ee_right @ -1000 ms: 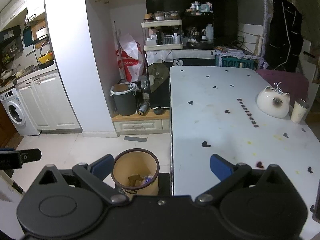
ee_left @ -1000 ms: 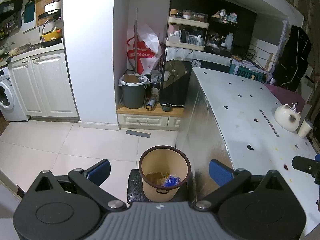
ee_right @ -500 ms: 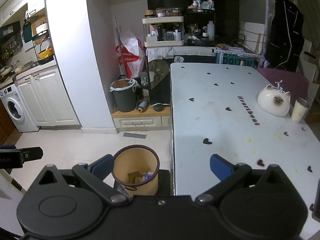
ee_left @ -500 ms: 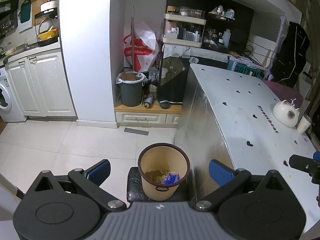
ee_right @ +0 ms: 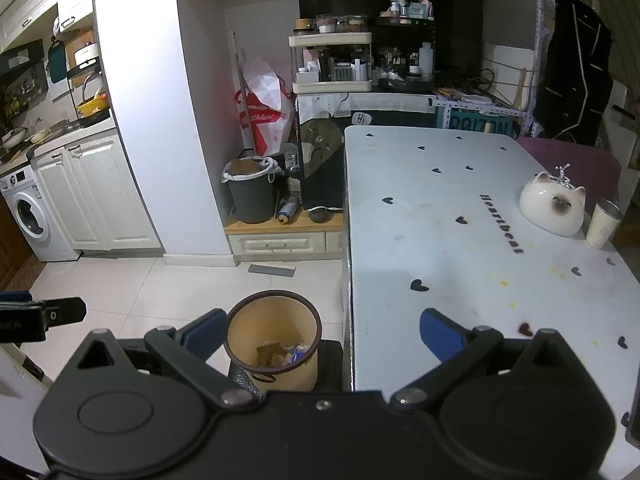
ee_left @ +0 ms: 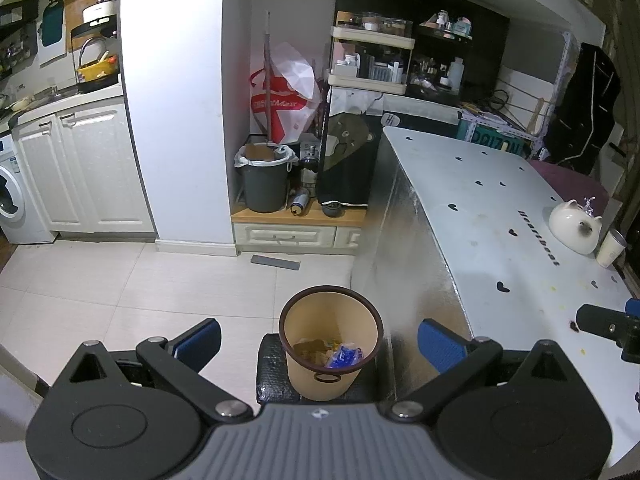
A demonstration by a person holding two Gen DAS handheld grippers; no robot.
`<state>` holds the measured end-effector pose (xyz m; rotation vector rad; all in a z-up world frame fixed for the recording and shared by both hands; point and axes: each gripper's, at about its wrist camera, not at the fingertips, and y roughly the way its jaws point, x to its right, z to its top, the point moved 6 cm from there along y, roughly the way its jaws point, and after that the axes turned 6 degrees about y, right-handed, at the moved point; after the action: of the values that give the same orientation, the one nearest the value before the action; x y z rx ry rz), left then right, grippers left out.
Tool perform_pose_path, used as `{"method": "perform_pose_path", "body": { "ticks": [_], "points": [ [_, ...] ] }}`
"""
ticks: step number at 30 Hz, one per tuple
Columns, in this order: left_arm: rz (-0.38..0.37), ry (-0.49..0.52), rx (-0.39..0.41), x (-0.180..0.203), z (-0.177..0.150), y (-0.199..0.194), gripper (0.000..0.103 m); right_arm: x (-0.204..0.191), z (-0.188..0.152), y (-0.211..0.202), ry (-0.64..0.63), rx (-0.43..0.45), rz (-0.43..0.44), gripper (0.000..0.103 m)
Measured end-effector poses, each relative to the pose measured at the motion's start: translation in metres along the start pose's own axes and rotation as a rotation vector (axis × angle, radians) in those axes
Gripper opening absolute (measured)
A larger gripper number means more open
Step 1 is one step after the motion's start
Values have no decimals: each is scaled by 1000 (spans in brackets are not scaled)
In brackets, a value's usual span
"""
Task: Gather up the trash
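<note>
Both grippers backed off slightly; jaws wide above bin (ee_left: pixel 329 344).

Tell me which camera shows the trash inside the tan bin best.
Left wrist view. It looks almost straight down into the bin, so the brown scraps and the blue wrapper show plainly. The right wrist view sees the bin from the side, and the trash looks smaller there.

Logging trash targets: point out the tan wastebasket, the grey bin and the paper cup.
tan wastebasket (ee_left: pixel 320 376): left wrist view, front wall.
grey bin (ee_left: pixel 265 188): left wrist view, side wall.
paper cup (ee_right: pixel 603 224): right wrist view, side wall.
</note>
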<state>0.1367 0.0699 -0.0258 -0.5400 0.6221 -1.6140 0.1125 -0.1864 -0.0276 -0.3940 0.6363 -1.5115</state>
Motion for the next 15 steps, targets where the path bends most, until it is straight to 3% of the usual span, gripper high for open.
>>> {"method": "perform_pose_path", "body": {
  "ticks": [15],
  "points": [
    [7,-10,-3,-6,-1,-1,103,-4,1,2,-6,-1,4,103]
  ]
}}
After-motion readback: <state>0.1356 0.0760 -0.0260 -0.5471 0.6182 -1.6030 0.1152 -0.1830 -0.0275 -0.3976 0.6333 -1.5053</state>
